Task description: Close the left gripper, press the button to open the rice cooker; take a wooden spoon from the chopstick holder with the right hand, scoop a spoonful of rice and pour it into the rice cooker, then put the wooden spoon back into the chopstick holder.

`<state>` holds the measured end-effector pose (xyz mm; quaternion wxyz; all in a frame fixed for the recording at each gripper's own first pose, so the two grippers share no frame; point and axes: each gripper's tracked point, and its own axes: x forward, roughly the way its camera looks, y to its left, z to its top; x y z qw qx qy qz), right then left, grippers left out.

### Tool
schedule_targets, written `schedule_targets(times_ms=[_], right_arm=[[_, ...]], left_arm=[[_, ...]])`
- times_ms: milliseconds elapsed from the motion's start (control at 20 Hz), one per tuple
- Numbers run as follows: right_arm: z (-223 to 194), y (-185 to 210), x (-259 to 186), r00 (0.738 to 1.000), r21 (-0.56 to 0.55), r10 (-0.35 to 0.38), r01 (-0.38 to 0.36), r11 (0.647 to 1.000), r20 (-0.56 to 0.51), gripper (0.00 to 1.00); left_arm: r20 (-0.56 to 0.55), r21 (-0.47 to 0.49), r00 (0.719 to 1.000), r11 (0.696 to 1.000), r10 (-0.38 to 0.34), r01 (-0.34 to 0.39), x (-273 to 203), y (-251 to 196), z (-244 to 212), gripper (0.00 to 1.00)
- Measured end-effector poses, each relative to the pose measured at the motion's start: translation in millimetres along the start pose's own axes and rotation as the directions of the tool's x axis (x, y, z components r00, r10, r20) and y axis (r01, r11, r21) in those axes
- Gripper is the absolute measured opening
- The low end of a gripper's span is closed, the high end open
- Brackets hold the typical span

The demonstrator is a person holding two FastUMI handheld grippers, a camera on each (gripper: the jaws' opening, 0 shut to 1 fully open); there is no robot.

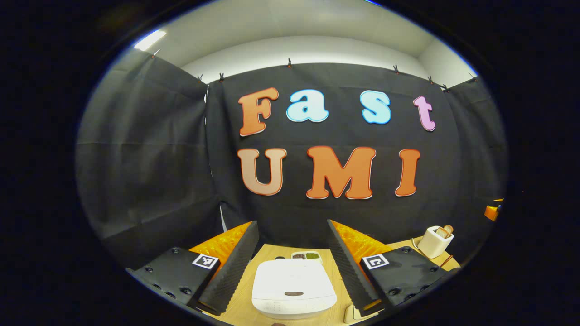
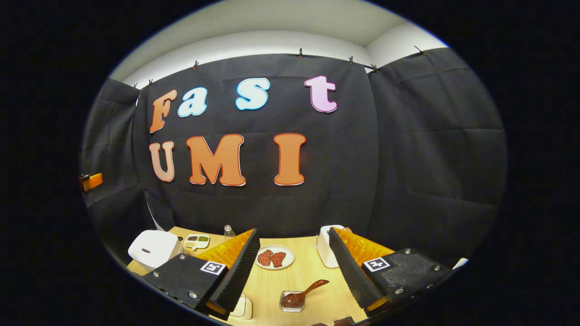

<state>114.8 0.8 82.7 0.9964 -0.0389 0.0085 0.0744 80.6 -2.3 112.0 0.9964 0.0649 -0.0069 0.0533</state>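
A light wood-grain tabletop (image 1: pixel 247 301) runs up to a wall of black cloth (image 1: pixel 149 172) clipped along its top edge, with a white wall and ceiling (image 1: pixel 290 27) above it and a bright light strip (image 1: pixel 150 40) at the upper left of the left gripper view.

In the left gripper view, the left gripper (image 1: pixel 292 260) hangs with its fingers spread wide, holding nothing. Between them sits the white, rounded-square rice cooker (image 1: pixel 293 287), lid down, with a small dark oval button (image 1: pixel 293 294) on its front. Behind the cooker lies a small white divided dish of dark and green bits (image 1: pixel 306 256). To the right stands the white chopstick holder (image 1: pixel 434 242), a wooden piece poking from its top.

In the right gripper view, the right gripper (image 2: pixel 294 262) is also spread and empty. Between its fingers are a round white plate with reddish-brown slices (image 2: pixel 272 258) and, nearer, a small clear square dish (image 2: pixel 292 302) with a brown wooden spoon (image 2: pixel 304 293) resting in it, handle angled up to the right. The rice cooker lies far left, and a small clear bottle (image 2: pixel 229 232) stands near the cloth.
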Motion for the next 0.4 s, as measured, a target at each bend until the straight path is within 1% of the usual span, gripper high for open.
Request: schedule_targets(times_ms=[150,400], right_arm=[[9,-3,-8,1.0,0.002,0.002,-0.002,1.0,0.024,0.95],[14,-13,-14,0.999,0.002,0.003,-0.003,1.0,0.045,0.95]], left_arm=[[0.034,-0.01,0.999,1.0,0.005,-0.005,-18,0,13,0.99],[0.025,-0.03,0.999,0.999,0.023,-0.023,-29,3,8,0.99]])
